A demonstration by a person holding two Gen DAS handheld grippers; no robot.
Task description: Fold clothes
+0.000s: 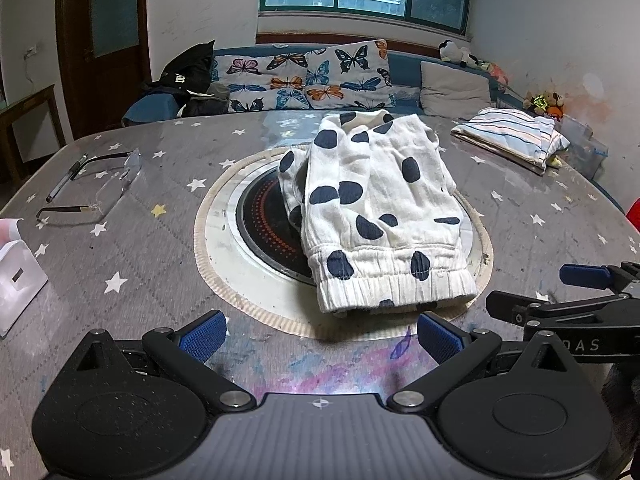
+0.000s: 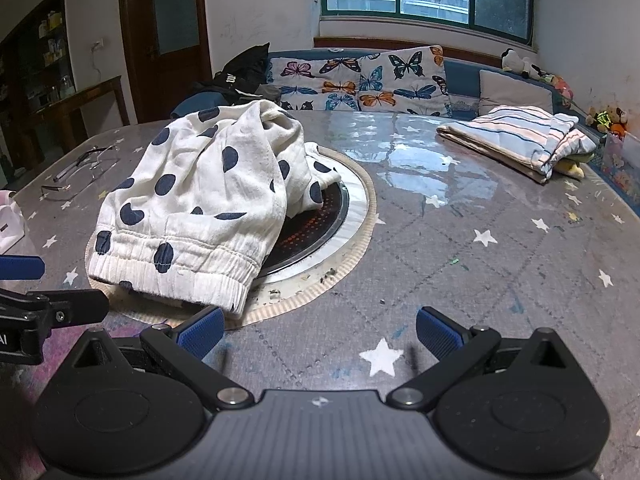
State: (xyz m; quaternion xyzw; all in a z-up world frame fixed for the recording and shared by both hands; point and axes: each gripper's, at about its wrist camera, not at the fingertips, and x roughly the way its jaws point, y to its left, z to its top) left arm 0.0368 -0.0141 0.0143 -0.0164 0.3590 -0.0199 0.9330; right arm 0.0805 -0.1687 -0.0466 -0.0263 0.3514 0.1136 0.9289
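Note:
White trousers with dark blue spots (image 1: 380, 204) lie folded over the round cooktop (image 1: 264, 220) in the middle of the grey star-patterned table (image 1: 140, 248); the ribbed waistband faces me. In the right wrist view the spotted trousers (image 2: 200, 204) lie to the left, bunched at the far end. My left gripper (image 1: 320, 338) hovers open just in front of the waistband, holding nothing. My right gripper (image 2: 318, 334) is open over bare table to the right of the garment, empty. Each gripper shows at the edge of the other's view.
A folded striped cloth (image 1: 516, 134) lies at the table's far right. Glasses (image 1: 92, 188) and a pen (image 1: 66, 178) rest at the far left, a white box (image 1: 16, 284) at the left edge. A butterfly-print sofa (image 1: 308, 78) stands behind the table.

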